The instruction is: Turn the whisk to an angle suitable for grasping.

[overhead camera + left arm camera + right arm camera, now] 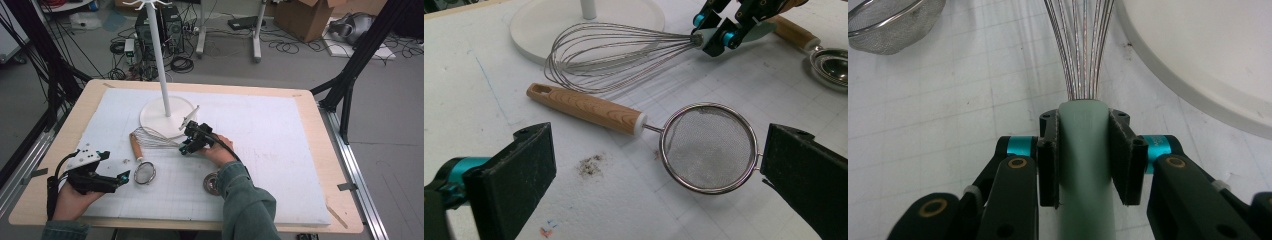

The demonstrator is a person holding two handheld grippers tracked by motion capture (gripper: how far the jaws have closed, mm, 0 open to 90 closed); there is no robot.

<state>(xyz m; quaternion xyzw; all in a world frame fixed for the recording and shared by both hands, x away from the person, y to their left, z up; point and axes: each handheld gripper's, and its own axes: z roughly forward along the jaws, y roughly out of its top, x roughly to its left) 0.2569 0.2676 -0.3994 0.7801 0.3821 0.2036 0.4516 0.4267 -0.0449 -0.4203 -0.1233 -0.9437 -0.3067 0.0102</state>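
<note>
A wire whisk [156,136] with a pale green handle [1083,175] lies on the white mat, its wires [1082,45] pointing toward the stand's base. My right gripper [1083,145] is shut on that handle just behind the wires, both pads flat against it; the same grip is seen in the high view [187,143] and in the left gripper view [719,35]. My left gripper [116,165] rests open near the mat's front left. Between and beyond its wide jaws [659,167] lies a small mesh strainer [709,147] with a wooden handle [586,106], untouched.
A white stand [165,117] with a round base and a tall pole rises at the mat's middle back, right beside the whisk. A second small round metal utensil [211,183] with a wooden handle [794,32] lies by the person's right forearm. Table edge runs along the front.
</note>
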